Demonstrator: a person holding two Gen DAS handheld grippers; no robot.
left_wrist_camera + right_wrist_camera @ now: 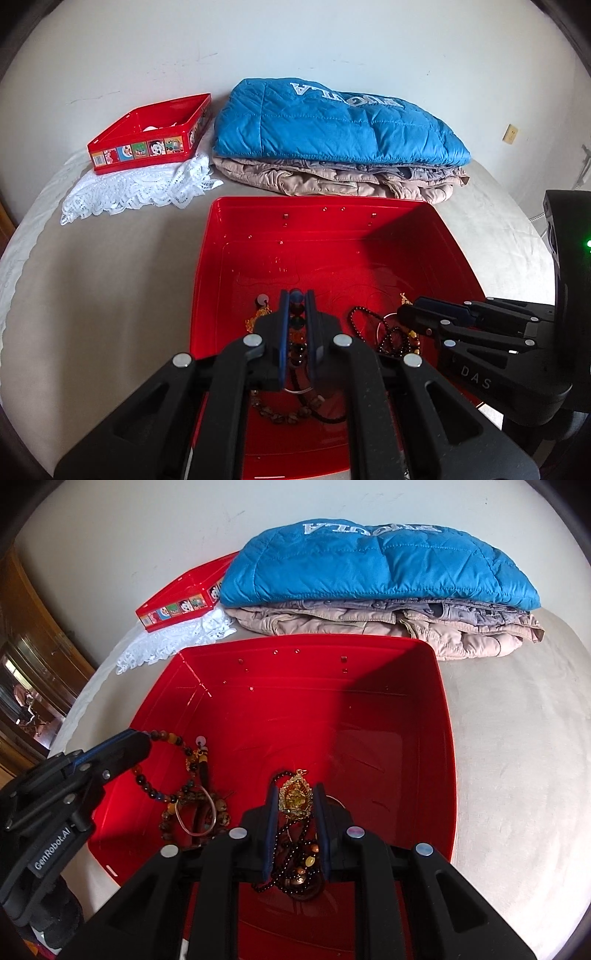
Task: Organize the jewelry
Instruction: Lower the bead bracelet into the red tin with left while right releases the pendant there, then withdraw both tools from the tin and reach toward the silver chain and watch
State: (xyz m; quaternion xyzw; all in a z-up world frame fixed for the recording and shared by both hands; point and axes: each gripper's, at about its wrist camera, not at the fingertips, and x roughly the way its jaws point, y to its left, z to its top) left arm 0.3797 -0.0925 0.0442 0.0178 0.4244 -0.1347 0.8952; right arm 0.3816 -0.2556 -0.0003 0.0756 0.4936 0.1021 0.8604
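A big red plastic tray (236,236) lies in front of me on the pale bed, with jewelry heaped at its near end. My left gripper (297,297) is down inside it, shut on a multicoloured beaded bracelet (173,740) whose beads line up between the blue pads. In the right wrist view that gripper (146,738) comes in from the left. My right gripper (295,790) is shut on a gold pendant (295,801), with a black bead necklace (291,853) trailing under it. Brown bead strands and a metal bangle (195,818) lie between the two grippers.
A small red tin (147,147) with cartoon pictures sits on a white lace cloth (140,192) at the back left. Behind the tray a folded blue quilted jacket (332,125) rests on beige clothing (332,181). A white wall stands behind; a wooden cabinet (37,635) is far left.
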